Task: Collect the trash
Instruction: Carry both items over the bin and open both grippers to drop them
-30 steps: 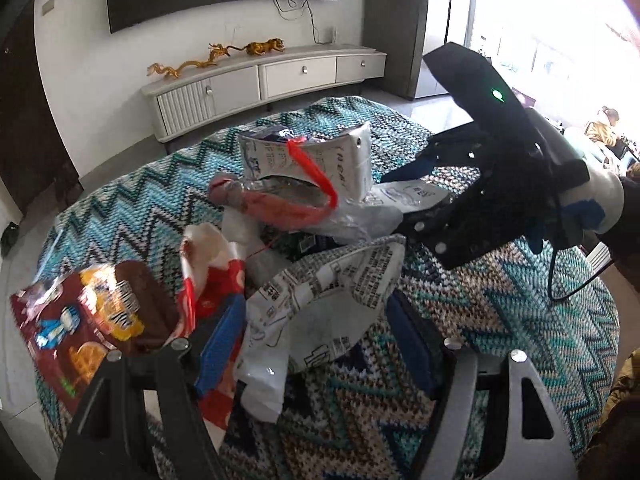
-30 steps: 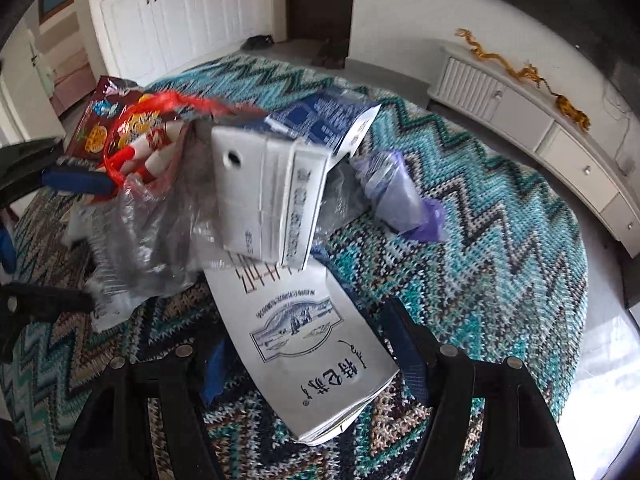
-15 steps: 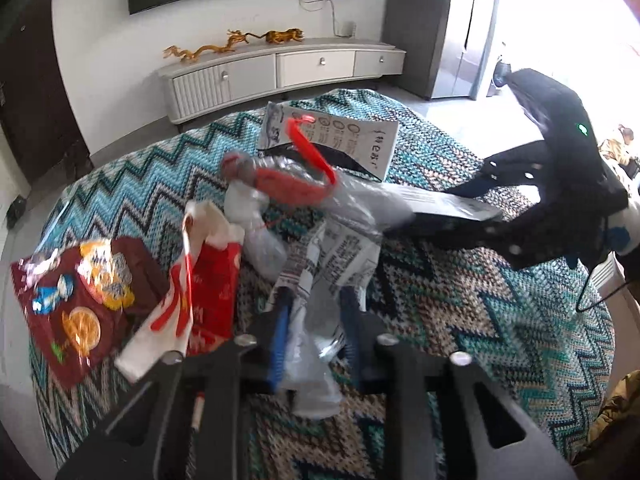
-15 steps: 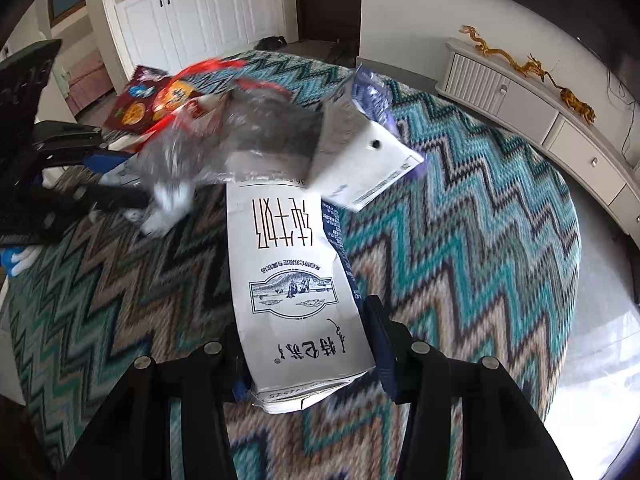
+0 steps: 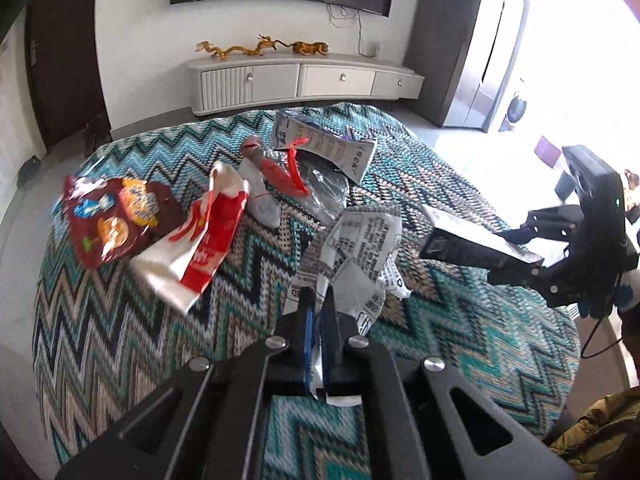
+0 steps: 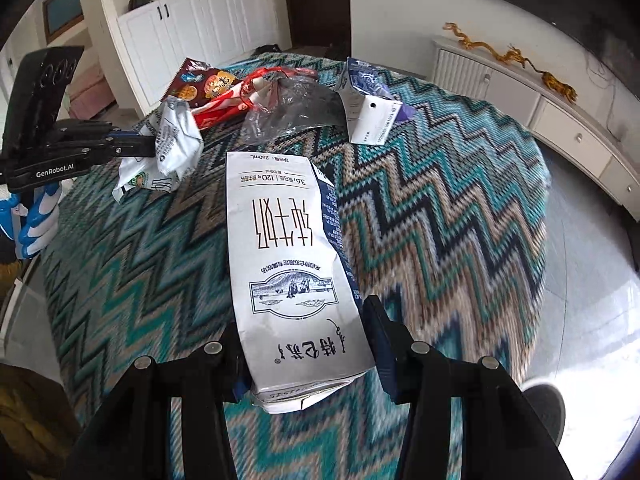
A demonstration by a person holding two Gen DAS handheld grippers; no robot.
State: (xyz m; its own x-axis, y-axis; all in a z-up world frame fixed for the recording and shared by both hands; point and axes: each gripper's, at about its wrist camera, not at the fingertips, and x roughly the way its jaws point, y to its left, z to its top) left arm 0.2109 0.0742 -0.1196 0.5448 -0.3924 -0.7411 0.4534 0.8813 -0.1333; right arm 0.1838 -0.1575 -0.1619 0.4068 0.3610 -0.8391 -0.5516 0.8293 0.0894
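My left gripper (image 5: 318, 312) is shut on a crumpled white wrapper with black print (image 5: 360, 240), held just above the zigzag tablecloth (image 5: 120, 340). The right wrist view shows that gripper (image 6: 148, 146) and wrapper (image 6: 172, 148) at the left. My right gripper (image 6: 308, 344) is shut on a flattened white milk carton (image 6: 288, 240), which sticks out forward over the table. Left on the cloth are a dark red snack bag (image 5: 112, 220), a red and white wrapper (image 5: 200, 248), a clear plastic bag with a red strip (image 5: 288, 176) and a blue and white carton (image 5: 324, 144).
The round table's edge (image 6: 536, 240) drops to a shiny floor on the right. A low white cabinet (image 5: 300, 84) with gold dragon figures stands against the far wall under a TV. White cupboards (image 6: 192, 20) stand behind the pile.
The left jaws closed on the printed wrapper and drew it back out of the pile. The right jaws closed on the milk carton and pulled it away from the other trash.
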